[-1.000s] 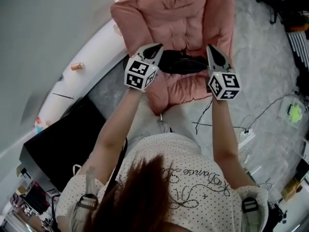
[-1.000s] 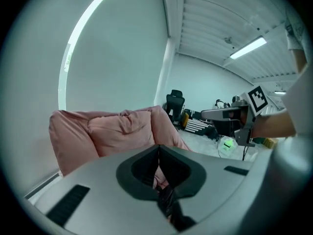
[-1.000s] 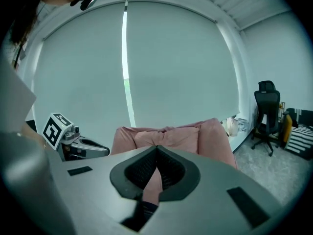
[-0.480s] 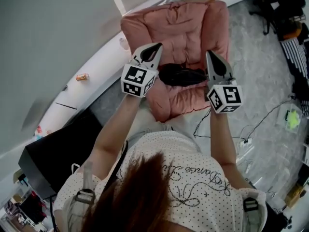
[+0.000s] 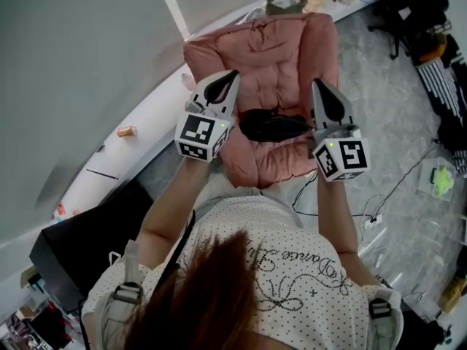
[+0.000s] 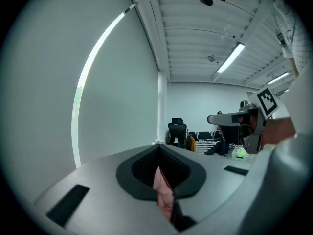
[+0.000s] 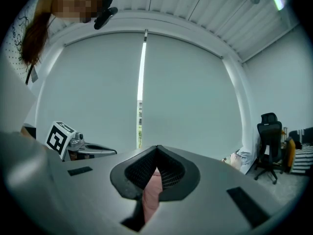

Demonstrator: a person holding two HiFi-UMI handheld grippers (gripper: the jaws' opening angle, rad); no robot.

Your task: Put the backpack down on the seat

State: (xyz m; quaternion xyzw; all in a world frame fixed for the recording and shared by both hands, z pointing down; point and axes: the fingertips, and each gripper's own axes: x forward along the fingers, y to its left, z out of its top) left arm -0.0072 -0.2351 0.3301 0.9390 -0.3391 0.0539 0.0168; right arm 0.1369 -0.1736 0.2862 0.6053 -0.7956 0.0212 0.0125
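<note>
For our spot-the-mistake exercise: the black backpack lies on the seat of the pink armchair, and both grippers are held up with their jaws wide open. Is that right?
One detail is wrong: the jaws are not open. The left gripper and right gripper are both shut, tips together on nothing, as each gripper view shows. The backpack does lie on the seat of the pink armchair.

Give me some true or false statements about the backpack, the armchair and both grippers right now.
1. The backpack lies on the seat of the armchair. True.
2. The left gripper is clamped on the backpack. False: it is shut on nothing and is clear of the backpack.
3. The right gripper has its jaws shut. True.
4. The armchair is blue. False: it is pink.
</note>
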